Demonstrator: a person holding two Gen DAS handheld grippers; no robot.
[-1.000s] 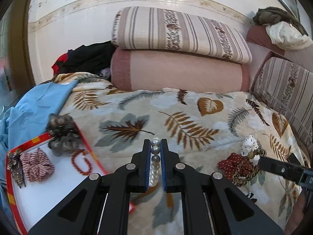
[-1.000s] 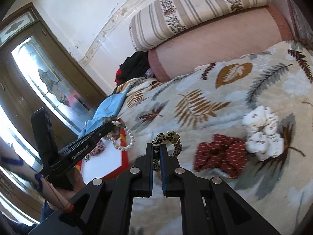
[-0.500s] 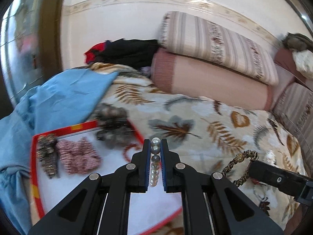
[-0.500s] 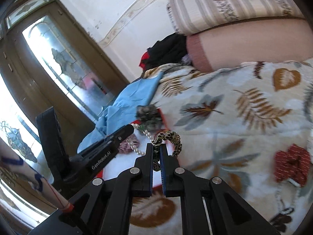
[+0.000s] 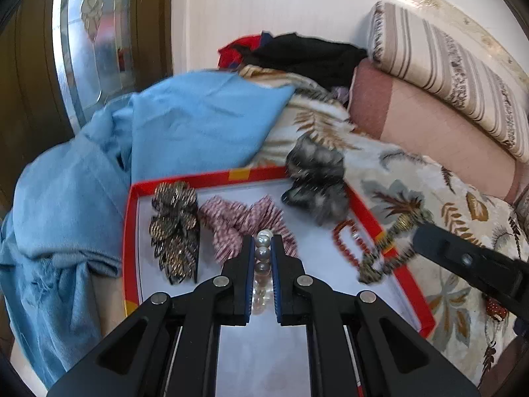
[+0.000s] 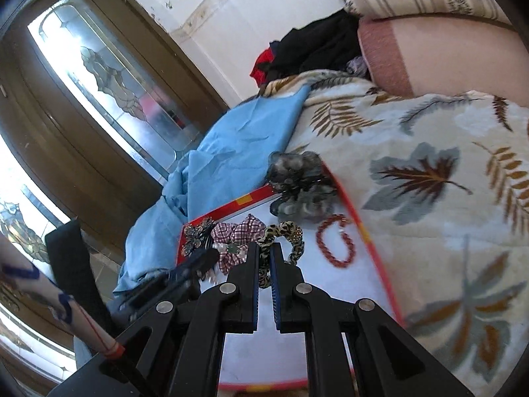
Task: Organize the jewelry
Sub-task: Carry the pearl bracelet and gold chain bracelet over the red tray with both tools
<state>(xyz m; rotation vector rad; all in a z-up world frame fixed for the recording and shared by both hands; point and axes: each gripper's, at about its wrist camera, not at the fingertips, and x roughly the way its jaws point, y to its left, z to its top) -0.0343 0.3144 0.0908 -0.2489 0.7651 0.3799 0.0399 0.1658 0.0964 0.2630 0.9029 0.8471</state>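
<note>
moved: both grippers swing left since the earlier frame, off the leaf-print bedspread and over the red-rimmed tray; tray fills the lower centre of both views now
left gripper: fingers pinched on the pearl bracelet; beads stacked in the gap, above the tray's white floor
right gripper: fingers pinched on the leopard-print scrunchie; loop sticks out at 1 o'clock of the tips; in the left view it hangs blurred at 3 o'clock over the tray's right rim
tray contents, left view: dark beaded hair clip at 9 o'clock of the left tips; pink checked scrunchie just beyond the tips at 11 o'clock, beside the clip; grey scrunchie at 1 o'clock, draped over the far right corner; red bead bracelet at 3 o'clock, near the right rim
surroundings: blue cloth at 10 o'clock, touching the tray's far and left rims; pink bolster with striped cushion on top at 2 o'clock
</note>
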